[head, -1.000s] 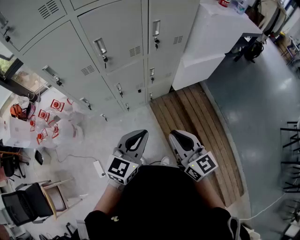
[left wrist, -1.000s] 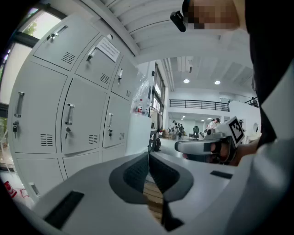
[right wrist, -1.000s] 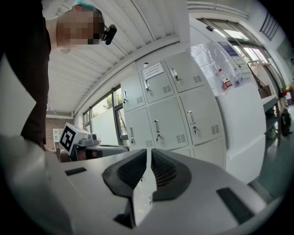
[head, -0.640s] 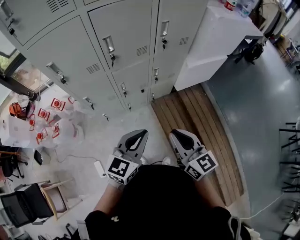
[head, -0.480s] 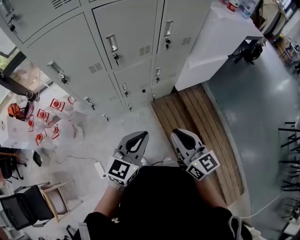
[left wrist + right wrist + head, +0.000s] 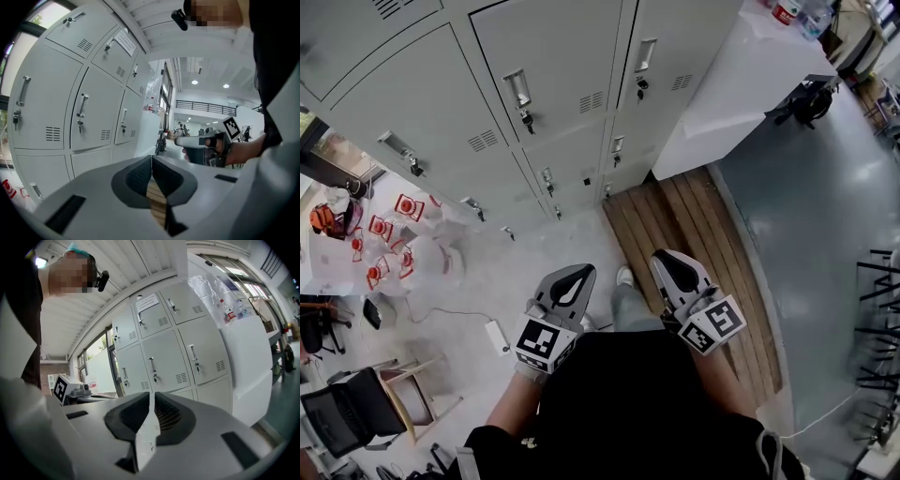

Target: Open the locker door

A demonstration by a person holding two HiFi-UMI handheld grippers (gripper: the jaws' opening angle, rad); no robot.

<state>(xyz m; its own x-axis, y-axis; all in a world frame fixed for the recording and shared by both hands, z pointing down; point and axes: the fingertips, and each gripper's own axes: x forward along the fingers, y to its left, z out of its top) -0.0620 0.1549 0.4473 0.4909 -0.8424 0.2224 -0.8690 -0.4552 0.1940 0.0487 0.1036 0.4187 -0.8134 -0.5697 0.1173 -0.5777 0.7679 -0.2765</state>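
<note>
A bank of grey lockers (image 6: 553, 56) fills the top of the head view, all doors closed. One door carries a metal handle (image 6: 517, 89) with a key below it; its neighbour has a handle (image 6: 644, 54). My left gripper (image 6: 580, 270) and right gripper (image 6: 662, 256) hover side by side over the floor, well short of the lockers, both shut and empty. In the left gripper view my left gripper (image 6: 152, 157) points at the locker doors (image 6: 89, 117), with the right gripper (image 6: 206, 143) beside it. In the right gripper view my right gripper (image 6: 151, 394) faces the lockers (image 6: 164, 359).
A white counter (image 6: 741, 66) with bottles (image 6: 786, 11) stands right of the lockers. A wooden slatted platform (image 6: 703, 234) lies under my right gripper. Bags with red prints (image 6: 389, 234), a power strip (image 6: 499, 337) and chairs (image 6: 356, 408) sit at the left. Black stools (image 6: 881, 281) line the right edge.
The person has stepped towards the lockers, with a foot now showing between the grippers. The right gripper has shifted slightly right and forward. Both stay shut.
</note>
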